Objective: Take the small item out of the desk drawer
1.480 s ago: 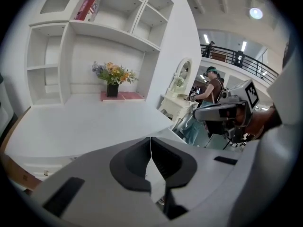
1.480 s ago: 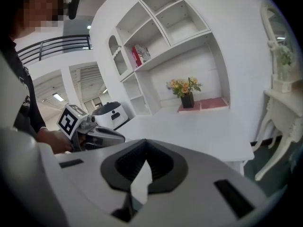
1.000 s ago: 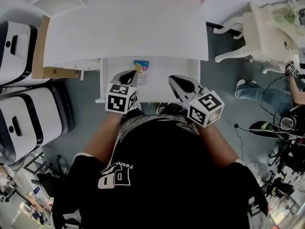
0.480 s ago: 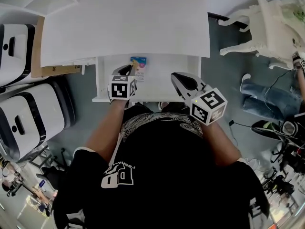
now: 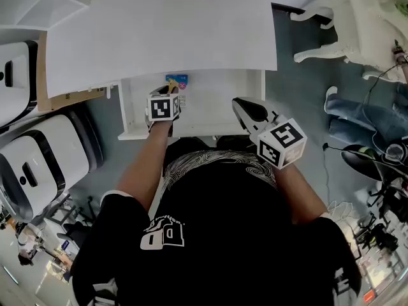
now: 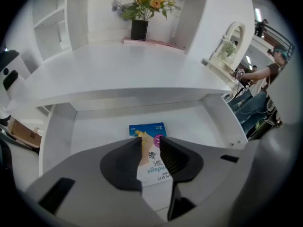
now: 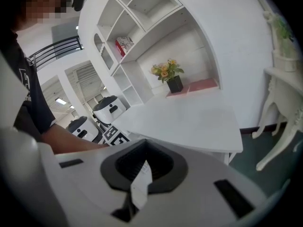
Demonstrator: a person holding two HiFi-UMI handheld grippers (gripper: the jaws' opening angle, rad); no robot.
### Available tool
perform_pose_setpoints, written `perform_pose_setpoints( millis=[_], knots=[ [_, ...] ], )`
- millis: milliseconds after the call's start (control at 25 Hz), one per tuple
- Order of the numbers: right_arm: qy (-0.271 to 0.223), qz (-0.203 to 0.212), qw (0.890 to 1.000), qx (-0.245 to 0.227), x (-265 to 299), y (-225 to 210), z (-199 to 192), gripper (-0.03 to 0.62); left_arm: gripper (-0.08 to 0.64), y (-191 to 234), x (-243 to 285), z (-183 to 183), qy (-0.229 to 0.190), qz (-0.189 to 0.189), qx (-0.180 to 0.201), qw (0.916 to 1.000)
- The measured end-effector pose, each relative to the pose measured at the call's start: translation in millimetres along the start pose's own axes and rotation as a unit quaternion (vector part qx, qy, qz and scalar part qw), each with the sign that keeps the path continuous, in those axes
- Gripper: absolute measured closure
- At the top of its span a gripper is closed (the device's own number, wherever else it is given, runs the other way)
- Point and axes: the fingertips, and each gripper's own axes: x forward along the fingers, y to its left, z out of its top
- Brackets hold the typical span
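Observation:
The small item is a flat blue-and-white packet [image 5: 178, 80] lying at the back of the open desk drawer [image 5: 213, 107]. My left gripper [image 5: 171, 87] reaches into the drawer right over it. In the left gripper view the packet [image 6: 147, 128] shows through the narrow gap of the left gripper [image 6: 150, 144], whose jaws are opening; the pads do not press on it. My right gripper [image 5: 242, 105] hovers over the drawer's right front part, shut. In the right gripper view a white slip sticks out at the seam of the right gripper [image 7: 142, 167].
The white desk top [image 5: 166, 30] overhangs the drawer's back. White rounded machines [image 5: 38, 164] and a cardboard box [image 5: 67, 97] stand at the left. A white chair [image 5: 357, 24] and a seated person's legs [image 5: 363, 120] are at the right. A flower vase [image 6: 139, 28] stands on the desk's shelf.
My left gripper has moved forward and deeper into the drawer, over the packet. The right gripper has stayed almost in place. The head view has shifted a little.

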Motion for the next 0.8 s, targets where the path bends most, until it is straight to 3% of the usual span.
perform_pose_setpoints(
  millis=[320, 440, 800],
  knots=[
    [0.009, -0.002, 1.0, 0.01, -4.1, -16.2, -8.7, 0.583, 0.296, 4.9, 23.9, -4.8, 0.011, 0.029, 0.025, 0.9992],
    [0.009, -0.002, 1.0, 0.012, -5.4, -19.5, -11.0, 0.583, 0.24, 5.8, 30.7, -7.8, 0.02, 0.037, 0.017, 0.999],
    [0.012, 0.0, 1.0, 0.015, -10.0, -26.7, -15.7, 0.583, 0.182, 3.3, 50.8, -17.4, 0.058, 0.027, -0.02, 0.9977]
  ],
)
